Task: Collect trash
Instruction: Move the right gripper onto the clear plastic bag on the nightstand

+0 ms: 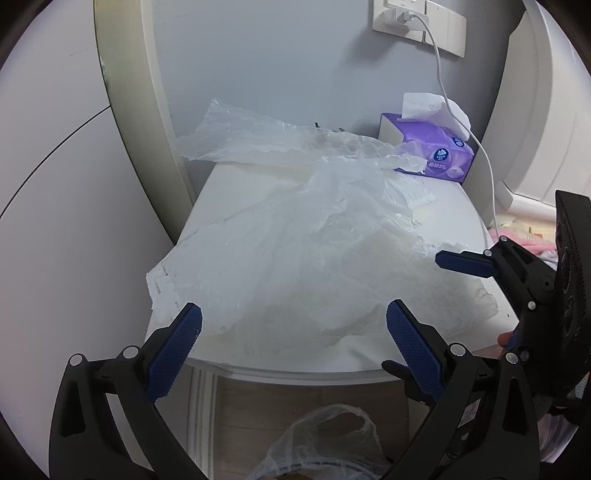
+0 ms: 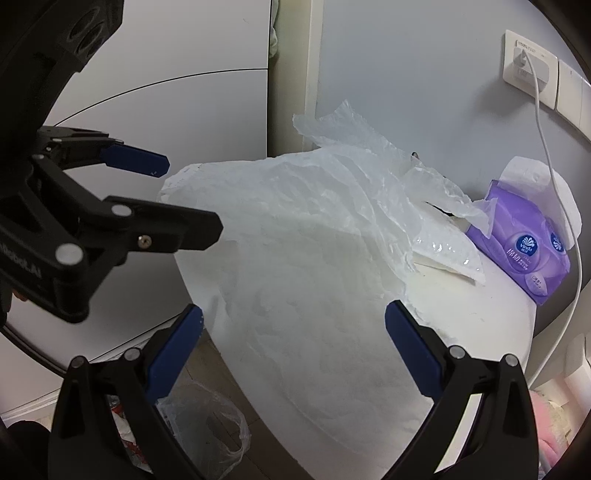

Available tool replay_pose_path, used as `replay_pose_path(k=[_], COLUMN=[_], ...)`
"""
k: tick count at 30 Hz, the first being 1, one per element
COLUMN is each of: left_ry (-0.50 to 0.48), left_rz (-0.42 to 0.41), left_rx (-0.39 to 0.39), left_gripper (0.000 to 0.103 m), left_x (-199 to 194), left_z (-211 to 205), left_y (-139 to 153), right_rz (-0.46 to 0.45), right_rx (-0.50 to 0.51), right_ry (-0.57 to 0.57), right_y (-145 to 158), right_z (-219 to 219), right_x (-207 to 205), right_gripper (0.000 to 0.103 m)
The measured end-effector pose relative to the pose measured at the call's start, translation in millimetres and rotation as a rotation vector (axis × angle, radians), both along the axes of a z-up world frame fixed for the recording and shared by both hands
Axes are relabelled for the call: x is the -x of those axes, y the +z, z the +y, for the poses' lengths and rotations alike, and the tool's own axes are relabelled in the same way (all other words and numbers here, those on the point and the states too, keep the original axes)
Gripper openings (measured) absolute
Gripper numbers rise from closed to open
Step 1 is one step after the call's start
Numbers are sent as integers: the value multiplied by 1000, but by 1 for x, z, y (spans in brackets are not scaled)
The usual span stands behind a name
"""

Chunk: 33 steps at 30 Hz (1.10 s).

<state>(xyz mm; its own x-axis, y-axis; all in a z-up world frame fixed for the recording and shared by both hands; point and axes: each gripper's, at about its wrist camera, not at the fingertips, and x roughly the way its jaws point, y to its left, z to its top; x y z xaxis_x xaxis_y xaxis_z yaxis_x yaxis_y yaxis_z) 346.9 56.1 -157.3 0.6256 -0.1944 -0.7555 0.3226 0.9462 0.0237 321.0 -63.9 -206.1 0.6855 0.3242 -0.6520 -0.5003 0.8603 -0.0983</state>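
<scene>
A large crumpled translucent plastic bag [image 1: 314, 236] lies spread over the white bedside table [image 1: 280, 354]; it also shows in the right wrist view [image 2: 295, 236]. My left gripper [image 1: 295, 332] is open and empty, fingers wide apart just above the bag's near edge. My right gripper [image 2: 293, 332] is open and empty over the bag's near part. The right gripper shows at the right edge of the left wrist view [image 1: 469, 262]. The left gripper shows open at the left of the right wrist view [image 2: 184, 199].
A purple tissue box [image 1: 436, 151] stands at the table's back right, also in the right wrist view [image 2: 524, 251]. A white charging cable [image 1: 484, 147] hangs from a wall socket [image 1: 417, 18]. A bin lined with a plastic bag [image 2: 199, 424] stands on the floor below.
</scene>
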Motion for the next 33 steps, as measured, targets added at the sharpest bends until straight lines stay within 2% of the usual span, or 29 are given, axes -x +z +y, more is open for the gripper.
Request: replay_pose_path(k=[8, 16, 31, 32, 33], left_ry=[-31, -17, -65, -63, -62], left_rz=[5, 8, 16, 17, 17], left_rx=[2, 28, 61, 64, 65], left_gripper=[97, 97, 97, 97, 97], left_x=[-4, -10, -16, -16, -16], left_z=[5, 10, -4, -3, -3], left_y=[-6, -8, -12, -12, -13], right_rz=[-17, -27, -56, -56, -58], right_rx=[-5, -15, -18, -18, -17], right_ry=[-15, -39, -42, -43, -43], right_y=[-6, -9, -11, -11, -11], right_z=[8, 9, 6, 6, 6], right_x=[-12, -20, -21, -20, -20], right_gripper=[96, 96, 95, 90, 78])
